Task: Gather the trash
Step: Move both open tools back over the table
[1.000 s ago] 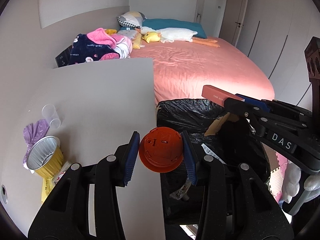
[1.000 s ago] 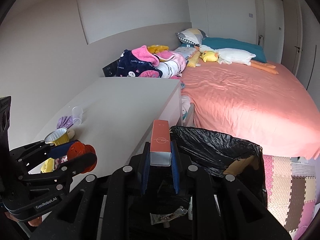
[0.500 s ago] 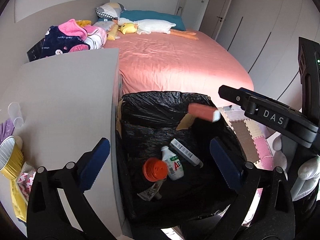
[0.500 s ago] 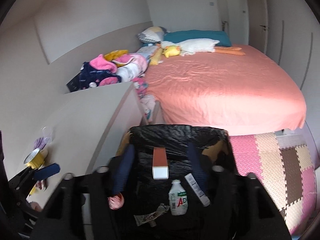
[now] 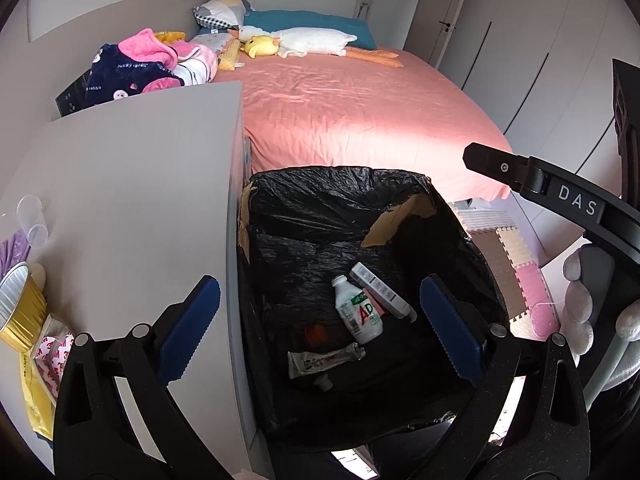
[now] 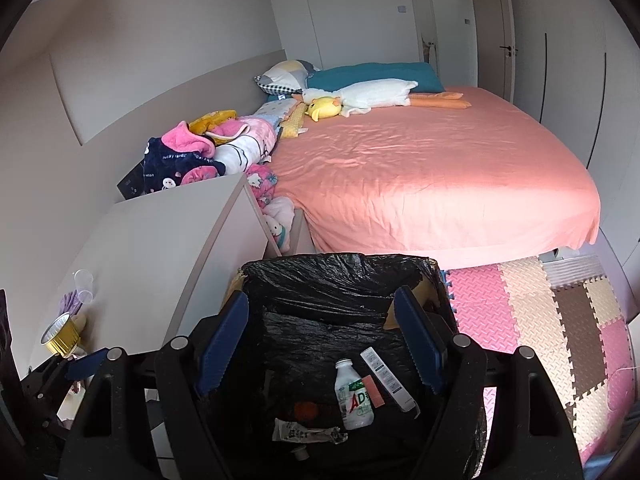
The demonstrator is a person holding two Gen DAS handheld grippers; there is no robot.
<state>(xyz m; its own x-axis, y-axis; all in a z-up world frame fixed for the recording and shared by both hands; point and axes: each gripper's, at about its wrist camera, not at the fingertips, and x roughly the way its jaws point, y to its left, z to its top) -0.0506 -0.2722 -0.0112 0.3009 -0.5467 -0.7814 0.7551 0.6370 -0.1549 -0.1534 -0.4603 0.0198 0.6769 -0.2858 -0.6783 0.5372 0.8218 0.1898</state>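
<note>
Several bits of trash already lie at the bottom of the bin (image 5: 340, 216): a white bottle (image 5: 358, 312), a flattened tube (image 5: 324, 360), an orange cap (image 5: 316, 334). Both claws, left (image 5: 320, 328) and right (image 6: 320, 344), hang over it, jaws apart, empty. Left to do: foil cup (image 5: 18, 308), plastic cup (image 5: 32, 220) and wrappers (image 5: 48, 356) at the desk's (image 5: 132, 200) left edge.

bin liner (image 5: 320, 208): thin black plastic film, crinkled, glossy
bin wall (image 5: 416, 210): brown cardboard, matt, torn edge
milk bottle (image 5: 358, 314): smooth white plastic, printed label
squeezed tube (image 5: 324, 358): creased, silvery, foil-like
desk top (image 5: 132, 184): smooth, matt, pale grey
foil cup (image 5: 18, 308): ribbed metal foil, shiny gold outside
bed sheet (image 6: 432, 168): pink cloth, soft sheen, wrinkled
floor mat (image 6: 532, 320): foam tiles, embossed texture
</note>
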